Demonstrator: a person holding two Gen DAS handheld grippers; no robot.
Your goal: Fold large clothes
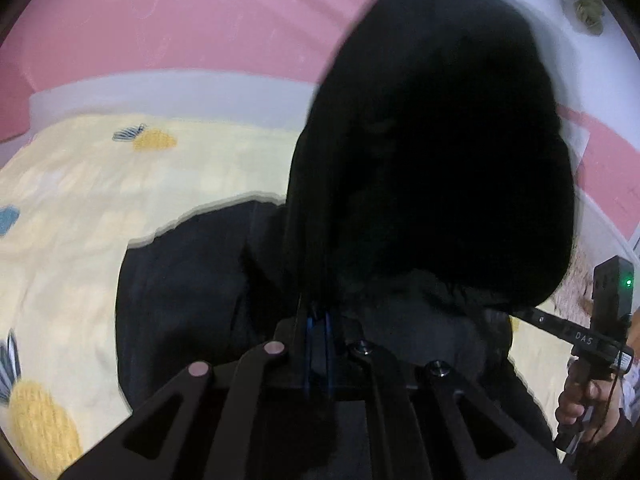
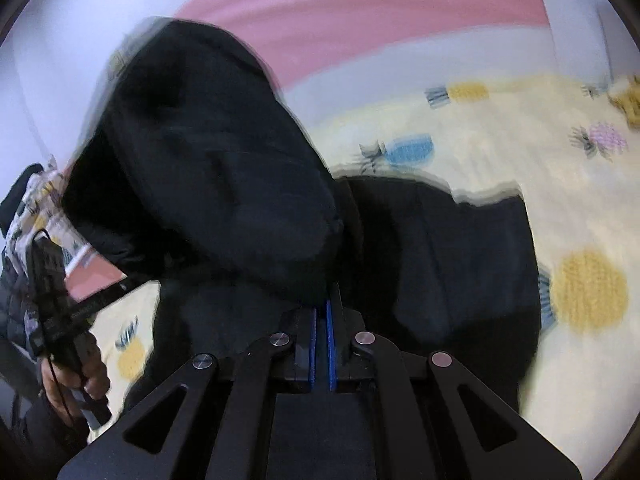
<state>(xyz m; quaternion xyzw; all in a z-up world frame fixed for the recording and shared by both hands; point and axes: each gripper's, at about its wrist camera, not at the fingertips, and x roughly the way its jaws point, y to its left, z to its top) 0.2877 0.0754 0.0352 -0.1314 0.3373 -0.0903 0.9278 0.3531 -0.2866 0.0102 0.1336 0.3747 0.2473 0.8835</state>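
While both jaws stand fully closed, the left hand-held gripper [image 1: 316,316] has a bunched edge of the black garment [image 1: 432,152] pinched between its blue pads, and the right hand-held gripper [image 2: 322,312] holds a matching edge of the same cloth in the same way. Each raised fold hangs dark and blurred directly ahead of its fingers, blocking much of both views. Beyond the folds, the rest of the garment lies spread on the bed [image 1: 80,208], over a pale yellow sheet printed with pineapples. A pink wall [image 1: 180,20] stands behind the bed.

Judgement: the step in hand appears to be carrying the gripped edge over the body of the garment to make a fold. It would be done well by keeping both grips level with each other, holding the edge taut between them, and laying it down squarely on the far portion before releasing. Uneven travel risks a skewed fold; a loose pinch risks dropping one corner.
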